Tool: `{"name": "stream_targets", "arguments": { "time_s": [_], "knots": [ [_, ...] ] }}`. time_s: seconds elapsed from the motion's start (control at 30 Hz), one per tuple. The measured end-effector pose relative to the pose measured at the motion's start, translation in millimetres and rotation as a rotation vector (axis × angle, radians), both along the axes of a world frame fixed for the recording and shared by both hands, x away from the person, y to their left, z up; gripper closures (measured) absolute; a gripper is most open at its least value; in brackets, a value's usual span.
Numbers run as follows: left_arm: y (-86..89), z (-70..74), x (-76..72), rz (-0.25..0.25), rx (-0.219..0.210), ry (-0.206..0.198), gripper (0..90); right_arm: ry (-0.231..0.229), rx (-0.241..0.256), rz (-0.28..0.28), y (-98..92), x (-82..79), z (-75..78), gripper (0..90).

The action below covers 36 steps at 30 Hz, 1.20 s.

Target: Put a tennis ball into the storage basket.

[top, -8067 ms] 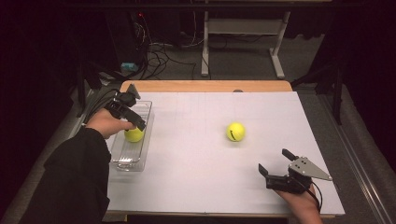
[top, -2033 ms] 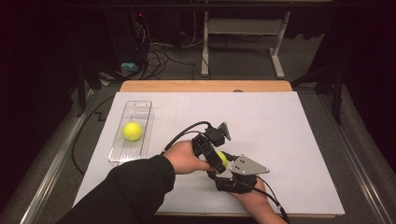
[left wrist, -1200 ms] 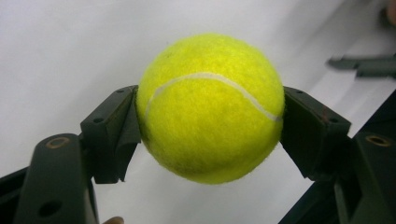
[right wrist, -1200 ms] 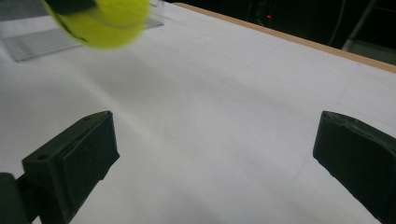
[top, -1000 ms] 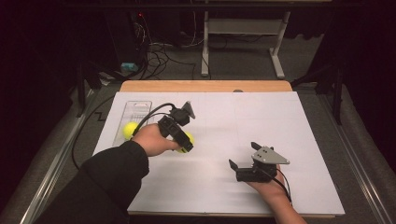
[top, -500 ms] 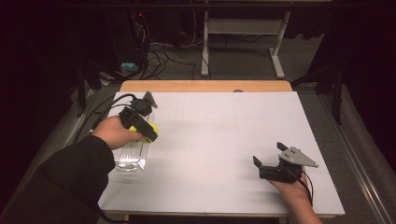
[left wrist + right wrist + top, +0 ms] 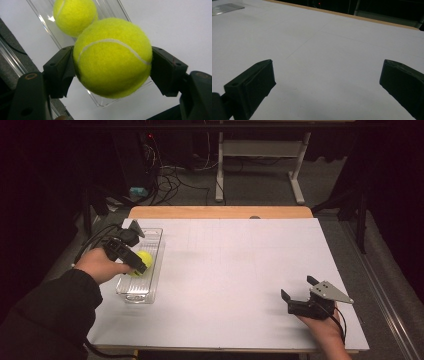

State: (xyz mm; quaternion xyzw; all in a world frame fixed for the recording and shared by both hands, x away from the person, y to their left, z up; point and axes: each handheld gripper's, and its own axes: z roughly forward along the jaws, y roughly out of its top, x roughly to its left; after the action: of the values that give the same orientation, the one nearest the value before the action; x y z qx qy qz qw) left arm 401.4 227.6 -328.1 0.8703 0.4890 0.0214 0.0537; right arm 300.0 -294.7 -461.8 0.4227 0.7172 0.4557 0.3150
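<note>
Fingers [image 7: 165, 72] of the left gripper [image 7: 112, 72] clamp a tennis ball [image 7: 112, 57] right over the clear tray [image 7: 155, 252], probably just nearside of the second ball [image 7: 75, 15]; right gripper [image 7: 300, 295] sits open, far off.

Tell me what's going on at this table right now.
A person works with a gripper in each hand. The left gripper is clamped on a tennis ball and holds it over a clear tray at the table's left side, where a second tennis ball already lies. The right gripper rests open and empty on the white tabletop.
</note>
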Motion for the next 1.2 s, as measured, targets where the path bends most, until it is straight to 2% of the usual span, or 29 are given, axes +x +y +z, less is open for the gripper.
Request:
{"name": "stream_targets", "arguments": {
  "time_s": [0.37, 0.6, 0.73, 0.77, 0.83, 0.87, 1.03, 1.2],
  "knots": [
    [4.5, -31.2, 2.1, 0.013, 0.002, 0.068, 26.8, 0.005, -0.002, 0.008, 2.5, 0.0, -0.9, 0.0],
    [7.4, -40.2, 0.7, 0.017, -0.001, 0.075, 26.7, 0.002, -0.004, 0.012, 3.7, 0.5, -1.3, 0.0],
    [9.6, -39.5, -0.2, 0.015, -0.007, 0.072, 26.1, 0.002, -0.004, 0.012, 3.8, 0.2, -1.3, 0.0],
    [9.6, -38.1, -0.3, 0.019, -0.016, 0.062, 21.3, 0.002, -0.004, 0.012, 3.7, 0.2, -1.2, 0.0],
    [7.8, -31.6, -0.8, 0.014, -0.024, 0.047, 2.5, 0.0, -0.005, 0.012, 3.5, 0.2, -1.2, 0.0],
    [7.1, -28.3, -1.4, 0.011, -0.027, 0.035, 0.8, 0.0, -0.005, 0.011, 3.4, 0.3, -1.2, 0.0],
    [-3.0, -25.9, -3.3, -0.013, -0.027, 0.022, 0.7, 0.002, -0.005, 0.012, 4.1, -0.1, -0.7, 0.0],
    [-22.9, -23.6, -3.4, -0.05, -0.042, 0.009, 0.7, 0.001, -0.004, 0.012, 4.1, -0.3, -0.5, 0.0]
  ]
}}
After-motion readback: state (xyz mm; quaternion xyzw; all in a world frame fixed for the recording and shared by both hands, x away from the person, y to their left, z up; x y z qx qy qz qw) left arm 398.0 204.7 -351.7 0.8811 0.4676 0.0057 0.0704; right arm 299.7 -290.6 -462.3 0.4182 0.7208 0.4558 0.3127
